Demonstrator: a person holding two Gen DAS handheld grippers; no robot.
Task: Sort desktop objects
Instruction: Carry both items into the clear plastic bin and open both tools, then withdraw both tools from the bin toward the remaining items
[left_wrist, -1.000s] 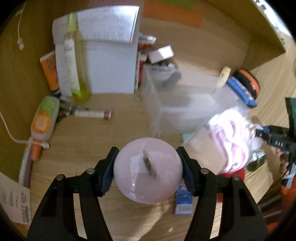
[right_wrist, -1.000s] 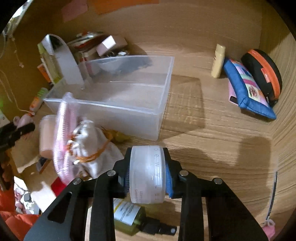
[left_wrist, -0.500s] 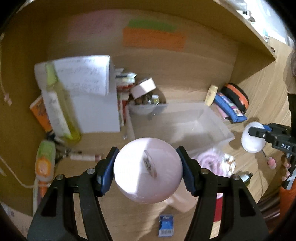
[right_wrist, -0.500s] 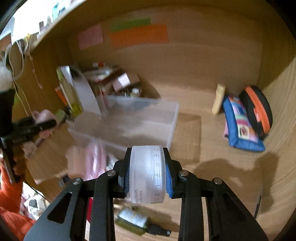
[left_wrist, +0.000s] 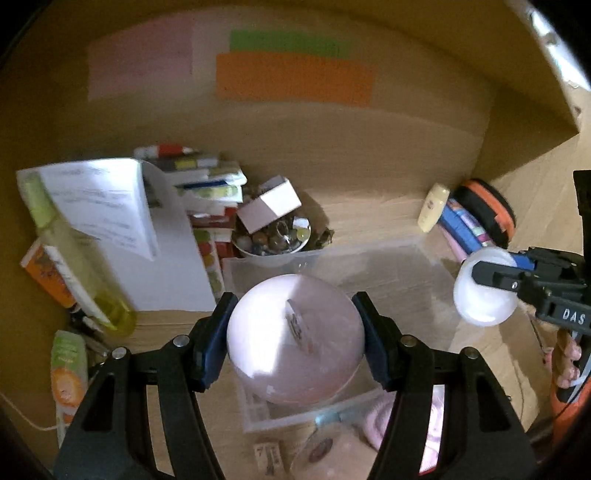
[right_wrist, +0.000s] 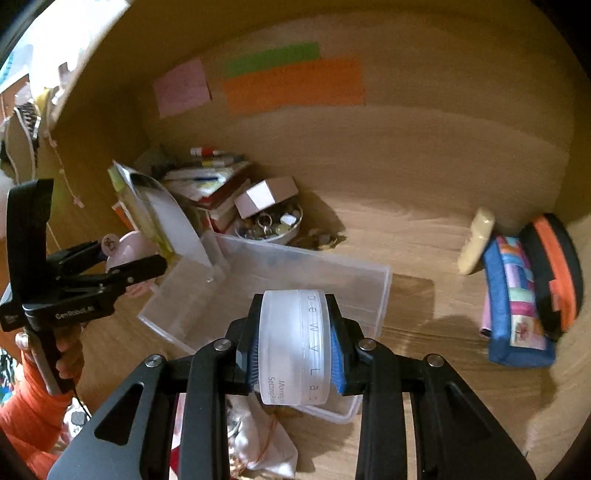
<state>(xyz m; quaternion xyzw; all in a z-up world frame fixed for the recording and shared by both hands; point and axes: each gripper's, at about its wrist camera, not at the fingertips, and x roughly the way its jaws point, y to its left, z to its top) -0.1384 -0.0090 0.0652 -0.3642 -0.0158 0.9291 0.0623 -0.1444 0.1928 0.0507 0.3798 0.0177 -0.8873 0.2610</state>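
Yellow bottle (left_wrist: 79, 273): tall, see-through plastic, it leaned on a white paper stand.
Bowl (left_wrist: 273, 240): round and white, full of small shiny beads, behind the bin.
Left gripper (left_wrist: 295, 332): black arms with blue pads, clamped on a pink ball (left_wrist: 295, 339).
Pink ball: smooth, shiny and round, held up over the bin.
Clear bin (right_wrist: 288, 280): see-through plastic box, flat sides, on the wooden desk (right_wrist: 424, 236).
Right gripper (right_wrist: 297, 352): blue ridged pads squeezed tight on a white jar (right_wrist: 295, 347).
White jar: frosted, round and flat, held on its side above the bin's near edge.
Pouch (right_wrist: 517, 302): soft blue cloth with bright patches, far right.
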